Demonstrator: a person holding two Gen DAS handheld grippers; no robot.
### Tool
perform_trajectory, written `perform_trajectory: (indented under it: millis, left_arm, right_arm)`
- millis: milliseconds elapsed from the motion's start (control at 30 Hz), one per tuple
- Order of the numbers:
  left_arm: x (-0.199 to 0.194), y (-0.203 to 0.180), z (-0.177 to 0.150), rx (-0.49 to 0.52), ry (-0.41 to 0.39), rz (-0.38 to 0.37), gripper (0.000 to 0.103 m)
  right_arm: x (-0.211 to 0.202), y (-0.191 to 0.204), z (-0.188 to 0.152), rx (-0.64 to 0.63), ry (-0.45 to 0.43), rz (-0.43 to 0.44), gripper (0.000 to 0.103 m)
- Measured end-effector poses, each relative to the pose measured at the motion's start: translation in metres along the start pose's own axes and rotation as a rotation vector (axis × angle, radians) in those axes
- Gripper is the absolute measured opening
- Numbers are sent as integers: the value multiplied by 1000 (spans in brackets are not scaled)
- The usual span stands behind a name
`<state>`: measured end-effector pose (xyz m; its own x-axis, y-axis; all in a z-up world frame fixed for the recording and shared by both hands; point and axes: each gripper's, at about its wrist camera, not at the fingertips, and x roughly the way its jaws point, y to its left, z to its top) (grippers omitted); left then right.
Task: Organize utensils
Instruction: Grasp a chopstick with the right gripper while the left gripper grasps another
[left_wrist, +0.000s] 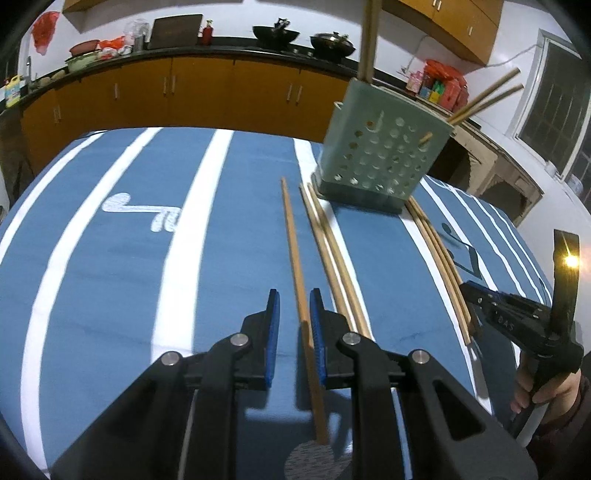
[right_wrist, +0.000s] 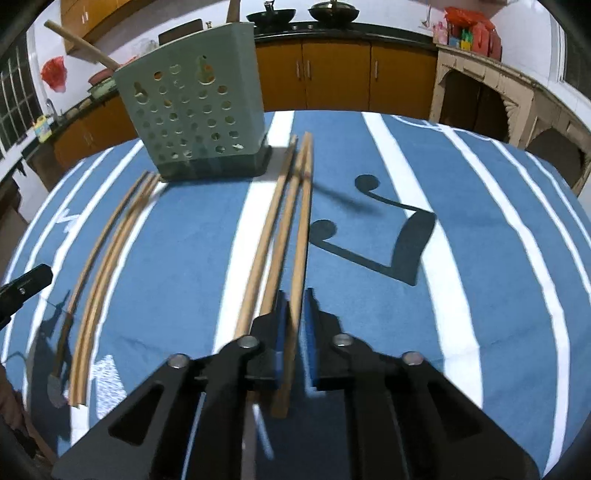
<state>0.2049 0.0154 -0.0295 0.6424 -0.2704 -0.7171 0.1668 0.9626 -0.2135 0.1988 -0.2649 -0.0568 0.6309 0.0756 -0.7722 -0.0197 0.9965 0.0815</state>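
Wooden chopsticks lie on a blue striped cloth (left_wrist: 110, 258) in front of a green perforated utensil holder (left_wrist: 380, 151), which holds several chopsticks upright. My left gripper (left_wrist: 294, 306) is open, its blue pads on either side of a single chopstick (left_wrist: 293, 243) on the cloth. My right gripper (right_wrist: 295, 306) is shut on one chopstick (right_wrist: 301, 236) whose far end is lifted off the cloth, beside two others (right_wrist: 271, 236). The holder also shows in the right wrist view (right_wrist: 192, 107). The right gripper also shows at the right of the left wrist view (left_wrist: 476, 295).
Two more chopsticks (left_wrist: 332, 251) lie right of my left gripper, and a curved pair (right_wrist: 103, 258) lies at the left of the right wrist view. Orange cabinets (left_wrist: 184, 88) and a dark counter with woks (left_wrist: 275, 35) stand behind the table.
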Motion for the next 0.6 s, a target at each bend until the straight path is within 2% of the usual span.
perform_trajectory:
  millis: [133, 233, 400, 467, 600]
  left_arm:
    - [6, -10, -1, 39, 17, -3, 18]
    - [12, -16, -2, 69, 33, 4, 18]
    - [28, -23, -5, 99, 79, 50, 17]
    - [33, -23, -6, 100, 88, 82, 11]
    - [35, -15, 0, 76, 72, 130, 8]
  right_arm:
    - [-1, -23, 1, 91, -12, -59, 7]
    - [-3, -43, 1, 150, -13, -72, 7]
    - [-4, -47, -2, 150, -16, -77, 7]
    - [-3, -46, -1, 150, -18, -79, 7]
    - [-3, -43, -1, 153, -17, -63, 7]
